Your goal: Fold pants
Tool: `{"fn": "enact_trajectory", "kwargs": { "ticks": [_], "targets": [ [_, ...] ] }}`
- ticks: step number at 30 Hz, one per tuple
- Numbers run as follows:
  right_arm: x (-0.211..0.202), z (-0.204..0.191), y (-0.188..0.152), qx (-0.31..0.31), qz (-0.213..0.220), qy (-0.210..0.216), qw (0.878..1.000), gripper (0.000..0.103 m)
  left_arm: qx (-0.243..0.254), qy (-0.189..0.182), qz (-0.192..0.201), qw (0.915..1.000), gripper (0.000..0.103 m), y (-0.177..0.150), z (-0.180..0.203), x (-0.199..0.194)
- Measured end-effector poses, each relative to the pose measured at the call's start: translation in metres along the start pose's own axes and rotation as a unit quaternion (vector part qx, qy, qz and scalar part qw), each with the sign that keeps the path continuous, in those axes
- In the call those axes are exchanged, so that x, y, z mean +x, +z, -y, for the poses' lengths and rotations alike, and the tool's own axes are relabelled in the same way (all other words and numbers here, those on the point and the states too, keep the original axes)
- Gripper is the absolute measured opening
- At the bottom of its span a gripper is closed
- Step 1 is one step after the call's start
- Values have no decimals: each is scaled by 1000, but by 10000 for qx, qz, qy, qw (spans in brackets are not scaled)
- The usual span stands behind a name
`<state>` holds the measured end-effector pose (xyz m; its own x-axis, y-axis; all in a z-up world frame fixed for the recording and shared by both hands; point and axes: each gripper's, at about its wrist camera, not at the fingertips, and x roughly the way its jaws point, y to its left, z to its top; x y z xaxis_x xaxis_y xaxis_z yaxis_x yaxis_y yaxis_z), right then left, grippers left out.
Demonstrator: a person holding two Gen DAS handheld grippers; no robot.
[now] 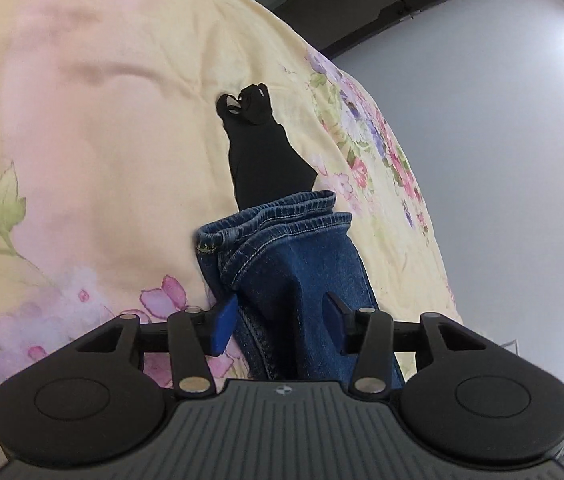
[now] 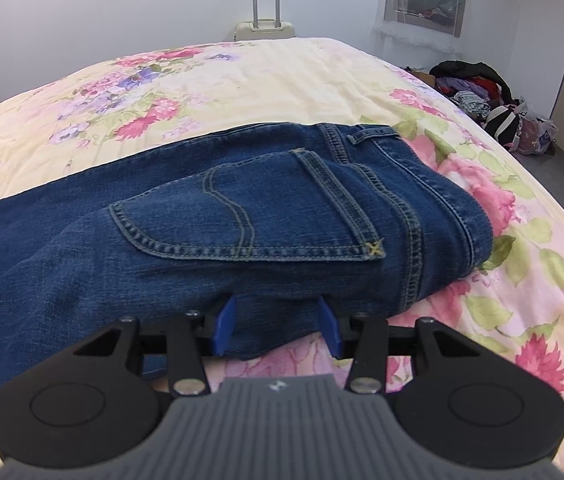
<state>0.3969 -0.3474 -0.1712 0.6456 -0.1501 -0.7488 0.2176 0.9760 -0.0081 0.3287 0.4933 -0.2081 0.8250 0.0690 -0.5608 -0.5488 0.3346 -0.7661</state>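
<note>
While looking along the left gripper [image 1: 280,322], finds its 2 blue pads [image 1: 224,324] standing roughly half apart, with the leg ends of the jeans [image 1: 294,264] running between them. Cannot call that a grip: one pad just beside the denim edge, the other lying against the cloth, no squeeze visible. Shows both leg ends stacked, stitched cuffs pointing away over a floral bedspread [image 1: 102,120]. Finds a black garment [image 1: 258,148] beyond the cuffs, lying on the bedspread, its near end meeting the denim; cannot tell whether tucked under or only touching.

Turns up, from the right wrist, the seat of the jeans lying flat on the bedspread, back pocket [image 2: 250,208] upward, waistband toward the right, legs running off to the left. Has the right gripper [image 2: 278,324] about half spread too, yet clamped on a folded edge of denim filling the gap from pad to pad. Catches a pale suitcase [image 2: 265,28] against the far wall behind the bed, and a heap of clothes and bags [image 2: 490,96] on the floor at the right.
</note>
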Motion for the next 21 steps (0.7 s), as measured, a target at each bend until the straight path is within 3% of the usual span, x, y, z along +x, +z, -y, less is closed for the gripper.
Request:
{"fn": "enact_trajectory", "kwargs": {
  "ticks": [3,5,7,9,11,13,15,19,21],
  "targets": [
    [-3,-3,0,-75,26,-8,10000,42,-217,39,78,9997,52,2,-3,12],
    [-4,-3,0,-90,45,-34,9999,42,-168,124,145,9997,42,5,0,16],
    [-4,-2,0,-77,48,-41,9999,42,161,395,266,9987,10,10,11,17],
    [-2,-2,0,-87,32,-68,9999,42,821,562,384,9943,7,12,33,11],
    [0,-1,-1,-104,4,-100,9999,42,1722,704,604,9807,5,5,64,2],
    [4,1,-1,-80,-10,-146,9999,42,2546,498,958,9610,5,-3,97,-16],
    [6,3,0,-44,0,-175,9998,42,2711,523,1092,9549,5,0,104,-21],
    [4,6,0,-43,23,-117,9999,42,2575,1439,859,9516,5,5,68,10],
    [2,10,-1,-43,6,-89,10000,42,2347,1588,763,9560,5,2,50,21]
  ]
}}
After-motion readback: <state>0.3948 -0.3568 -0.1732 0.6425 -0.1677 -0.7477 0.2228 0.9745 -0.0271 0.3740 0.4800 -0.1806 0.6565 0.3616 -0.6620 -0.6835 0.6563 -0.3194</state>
